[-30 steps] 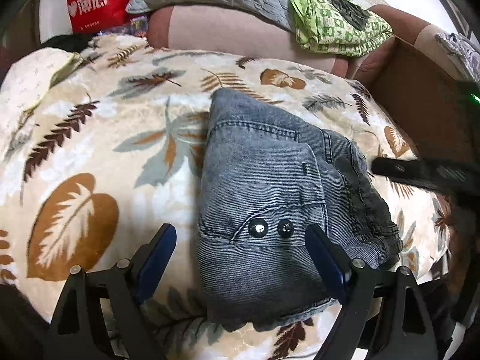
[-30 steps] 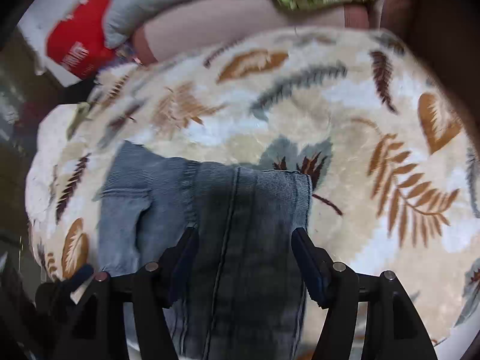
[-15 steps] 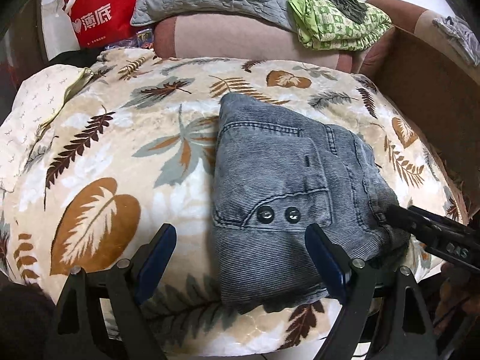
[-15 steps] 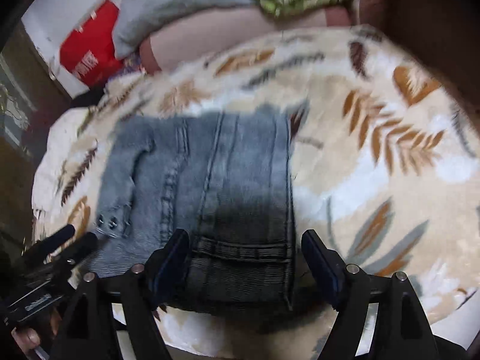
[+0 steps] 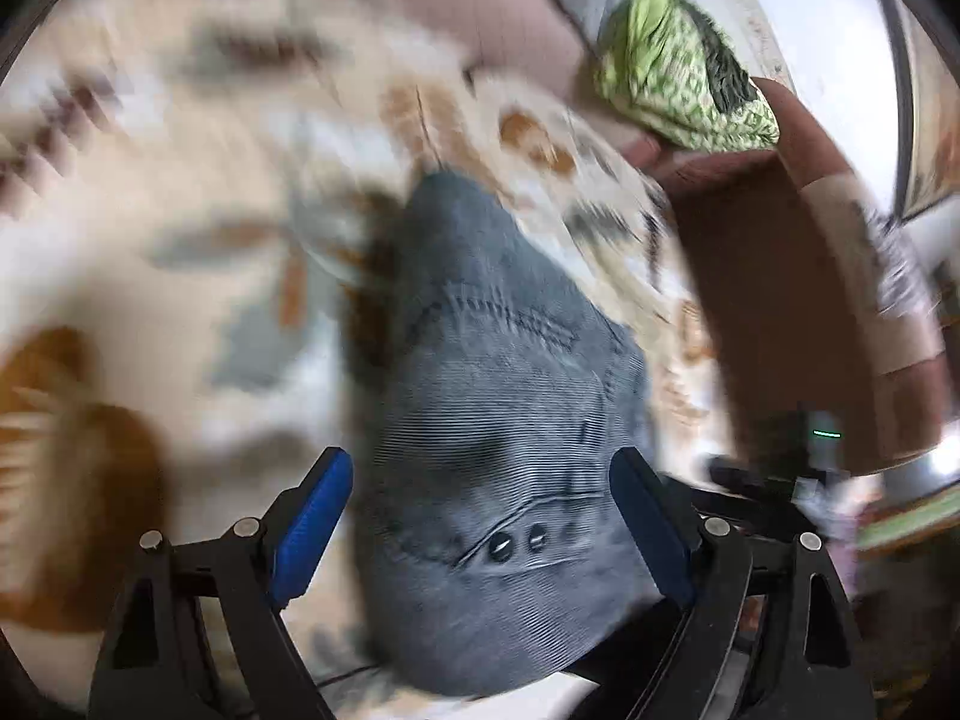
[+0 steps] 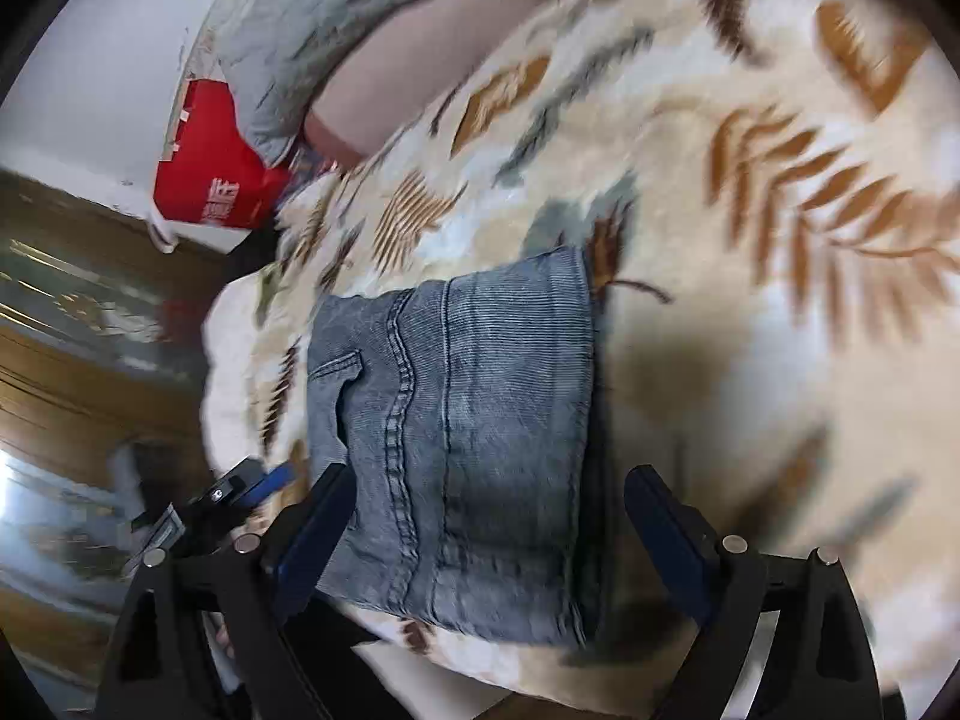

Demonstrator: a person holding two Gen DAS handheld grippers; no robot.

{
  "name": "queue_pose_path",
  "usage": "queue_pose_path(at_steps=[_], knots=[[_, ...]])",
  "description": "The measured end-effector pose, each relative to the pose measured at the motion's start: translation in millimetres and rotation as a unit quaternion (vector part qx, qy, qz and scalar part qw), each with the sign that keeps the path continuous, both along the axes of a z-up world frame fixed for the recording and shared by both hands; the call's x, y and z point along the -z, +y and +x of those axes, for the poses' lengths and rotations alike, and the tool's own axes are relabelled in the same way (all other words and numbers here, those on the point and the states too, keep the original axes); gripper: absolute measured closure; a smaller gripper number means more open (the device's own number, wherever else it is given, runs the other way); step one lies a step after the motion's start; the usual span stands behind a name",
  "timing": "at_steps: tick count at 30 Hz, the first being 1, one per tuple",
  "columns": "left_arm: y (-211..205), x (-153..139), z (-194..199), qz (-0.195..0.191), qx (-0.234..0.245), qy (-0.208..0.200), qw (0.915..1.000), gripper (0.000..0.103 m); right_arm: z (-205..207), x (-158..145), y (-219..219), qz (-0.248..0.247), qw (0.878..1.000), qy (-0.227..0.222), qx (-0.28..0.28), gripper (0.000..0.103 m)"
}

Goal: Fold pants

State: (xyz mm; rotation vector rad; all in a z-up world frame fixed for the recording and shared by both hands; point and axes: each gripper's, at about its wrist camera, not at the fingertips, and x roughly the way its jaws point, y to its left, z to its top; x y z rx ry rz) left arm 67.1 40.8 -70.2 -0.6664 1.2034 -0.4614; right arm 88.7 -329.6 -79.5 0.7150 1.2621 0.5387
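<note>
A cream blanket (image 6: 750, 360) printed with brown and grey leaves covers the whole work surface, backed by a pinkish sofa (image 5: 480, 6) carrying a grey quilted cushion (image 6: 312, 18) and a green patterned cloth (image 5: 672, 72), with a red bag (image 6: 210, 174) against the white wall. The grey denim pants (image 6: 468, 432) lie folded into a compact stack on the blanket. Both the left gripper (image 5: 480, 525) and right gripper (image 6: 486, 540) hang spread wide above the stack, holding nothing.

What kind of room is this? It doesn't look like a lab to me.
Most likely a home living room or bedroom. The folded grey pants lie on a leaf-patterned fleece blanket, with a sofa cushion and a grey quilted pillow behind, and a red shopping bag by the wall.
</note>
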Motion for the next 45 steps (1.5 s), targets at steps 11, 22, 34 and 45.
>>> queue_pose_path(at_steps=[11, 22, 34, 45], knots=[[-17.7, 21.4, 11.1, 0.037, 0.009, 0.012, 0.9992, 0.071, 15.4, 18.8, 46.3, -0.058, 0.998, 0.014, -0.037, 0.071], [3.1, -82.4, 27.3, 0.124, -0.009, -0.147, 0.9814, 0.082, 29.9, -96.4, 95.2, -0.088, 0.985, -0.14, -0.05, 0.078], [29.0, 15.6, 102.2, 0.201, -0.075, -0.042, 0.976, 0.033, 110.0, 10.5, 148.6, -0.168, 0.982, -0.079, -0.032, 0.06], [16.3, -30.9, 26.6, 0.295, -0.095, -0.125, 0.9426, 0.022, 24.8, -61.9, 143.4, -0.237, 0.947, -0.216, -0.014, 0.031]])
